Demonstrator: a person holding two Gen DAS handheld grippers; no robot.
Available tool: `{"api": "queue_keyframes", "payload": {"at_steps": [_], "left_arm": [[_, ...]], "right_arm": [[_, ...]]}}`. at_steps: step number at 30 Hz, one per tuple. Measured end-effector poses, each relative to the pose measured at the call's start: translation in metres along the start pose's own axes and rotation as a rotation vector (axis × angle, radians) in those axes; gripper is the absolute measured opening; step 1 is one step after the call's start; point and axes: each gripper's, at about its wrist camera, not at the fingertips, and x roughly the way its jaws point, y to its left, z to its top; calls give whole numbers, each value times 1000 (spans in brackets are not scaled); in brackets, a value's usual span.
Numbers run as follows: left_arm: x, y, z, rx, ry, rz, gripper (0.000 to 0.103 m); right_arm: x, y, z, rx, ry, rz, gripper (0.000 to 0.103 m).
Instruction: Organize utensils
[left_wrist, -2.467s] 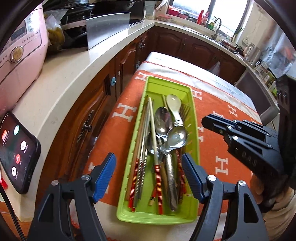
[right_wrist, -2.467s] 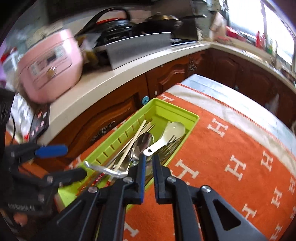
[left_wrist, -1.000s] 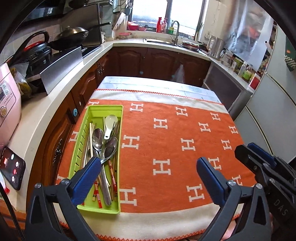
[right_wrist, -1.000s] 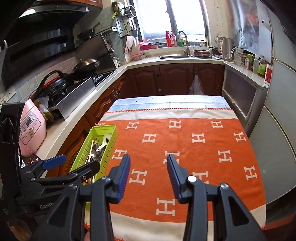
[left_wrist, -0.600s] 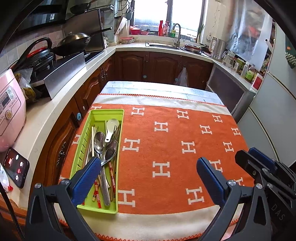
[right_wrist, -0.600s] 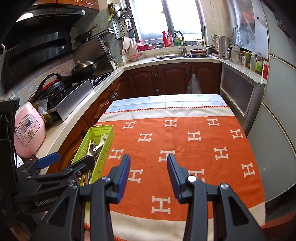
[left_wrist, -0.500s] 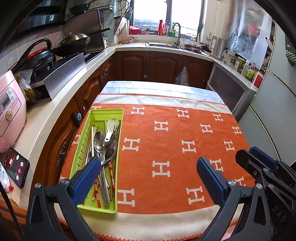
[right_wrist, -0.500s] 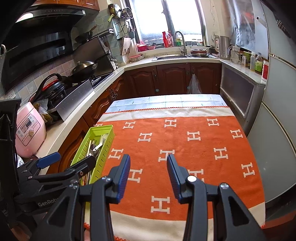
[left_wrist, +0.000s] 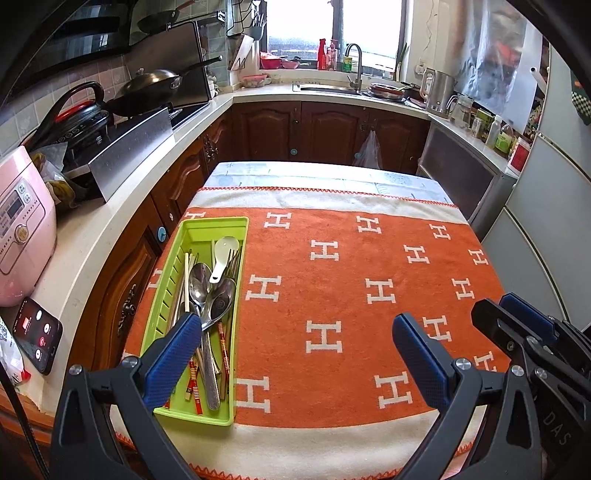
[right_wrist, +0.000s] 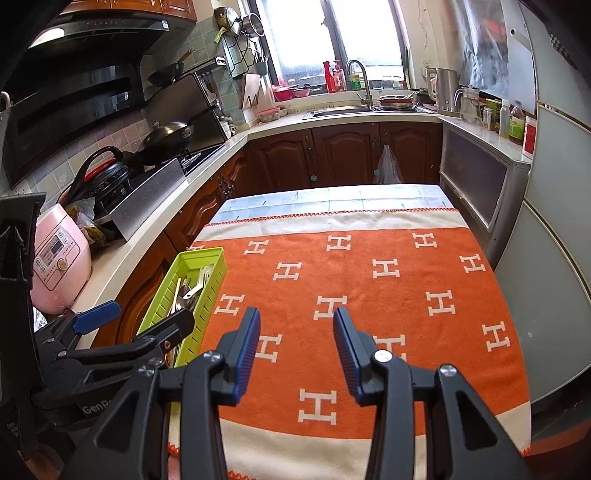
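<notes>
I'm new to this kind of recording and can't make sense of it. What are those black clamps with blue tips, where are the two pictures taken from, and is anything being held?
They are hand-held grippers, one in each of a person's hands, each with a camera looking along its two fingers. One picture comes from the left gripper, the other from the right gripper. Both stand open and hold nothing. Below them lies an orange blanket on a table. At its left edge sits a green tray holding spoons, chopsticks and a fork.
</notes>
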Motion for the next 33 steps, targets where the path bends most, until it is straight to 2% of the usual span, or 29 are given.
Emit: {"api": "queue_keyframes", "payload": {"at_steps": [33], "left_arm": [[-8,-3,4,0,16,3,102]], "right_arm": [[-10,3,-1,-4,-33,-17,41]]}}
